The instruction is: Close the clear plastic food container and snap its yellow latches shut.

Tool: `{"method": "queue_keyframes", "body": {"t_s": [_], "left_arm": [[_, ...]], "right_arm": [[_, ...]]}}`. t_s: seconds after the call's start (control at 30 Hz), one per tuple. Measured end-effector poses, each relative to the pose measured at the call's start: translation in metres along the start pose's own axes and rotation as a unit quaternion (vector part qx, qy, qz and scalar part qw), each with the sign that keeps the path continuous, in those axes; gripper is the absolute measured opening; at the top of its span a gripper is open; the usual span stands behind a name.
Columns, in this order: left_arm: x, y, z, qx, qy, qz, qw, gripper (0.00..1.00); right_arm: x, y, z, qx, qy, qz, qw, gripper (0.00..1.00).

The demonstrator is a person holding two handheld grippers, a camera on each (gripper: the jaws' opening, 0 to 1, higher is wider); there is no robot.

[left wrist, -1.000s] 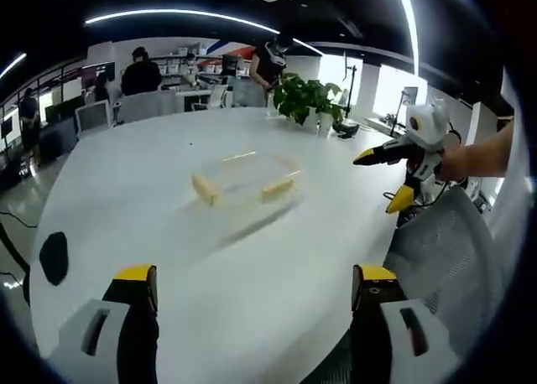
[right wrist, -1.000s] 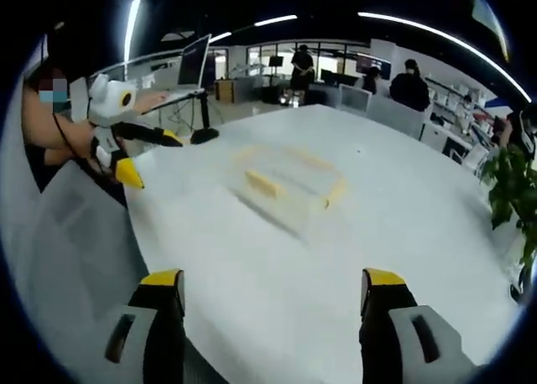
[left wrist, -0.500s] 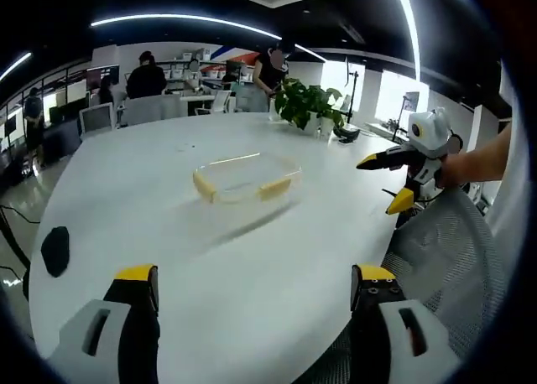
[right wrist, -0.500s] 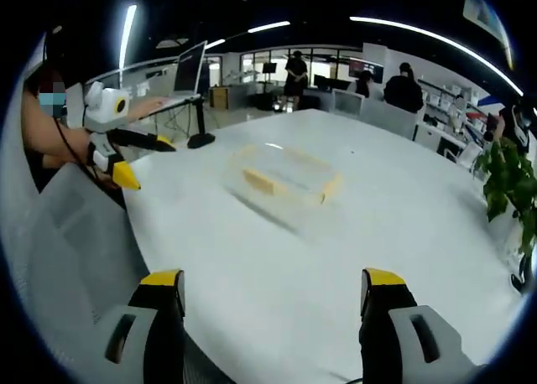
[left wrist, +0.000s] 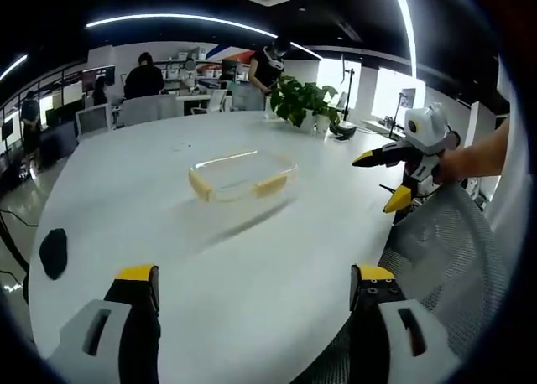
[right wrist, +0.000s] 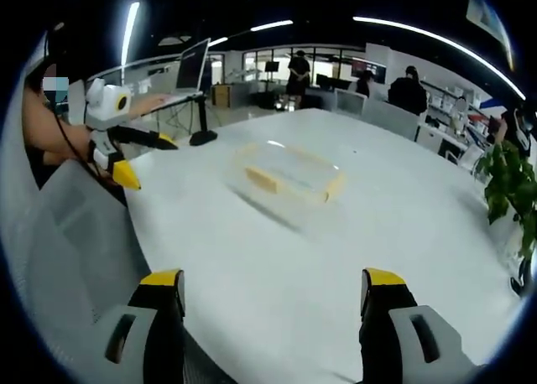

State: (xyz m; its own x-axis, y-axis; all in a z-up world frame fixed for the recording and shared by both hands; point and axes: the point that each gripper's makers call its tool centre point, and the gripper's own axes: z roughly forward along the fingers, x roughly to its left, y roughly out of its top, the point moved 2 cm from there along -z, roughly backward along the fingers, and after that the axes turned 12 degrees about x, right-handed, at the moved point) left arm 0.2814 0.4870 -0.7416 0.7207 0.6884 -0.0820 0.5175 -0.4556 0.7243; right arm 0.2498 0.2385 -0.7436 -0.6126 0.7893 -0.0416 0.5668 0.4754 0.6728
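Little has changed since a moment ago: my left claw (left wrist: 252,288) and right claw (right wrist: 273,290) still hang wide apart and empty above the white desk (left wrist: 168,233). The clear container (left wrist: 242,174) sits mid-desk, well beyond both. I can read no writing.

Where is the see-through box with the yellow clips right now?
The box sits in the middle of the white table, ahead of both tools, with the potted plant behind it in the left gripper view. Nothing touches it.
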Motion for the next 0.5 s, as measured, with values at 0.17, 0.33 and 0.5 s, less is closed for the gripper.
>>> {"method": "queue_keyframes", "body": {"t_s": [0.17,0.33,0.5], "left_arm": [[-0.001,-0.0006,-0.0001,0.001,-0.001,0.0,1.0,0.95],[-0.0014,-0.0012,-0.0001,0.001,-0.002,0.0,1.0,0.95],[-0.0013,-0.0011,-0.0002,0.0,-0.002,-0.001,1.0,0.95]], "right_arm": [[-0.0005,-0.0003,0.0,0.0,-0.001,0.002,1.0,0.87],[0.001,-0.0014,0.0006,0.003,0.0,0.0,1.0,0.87],[0.0009,-0.0019,0.0009,0.004,0.0,-0.001,1.0,0.86]]}}
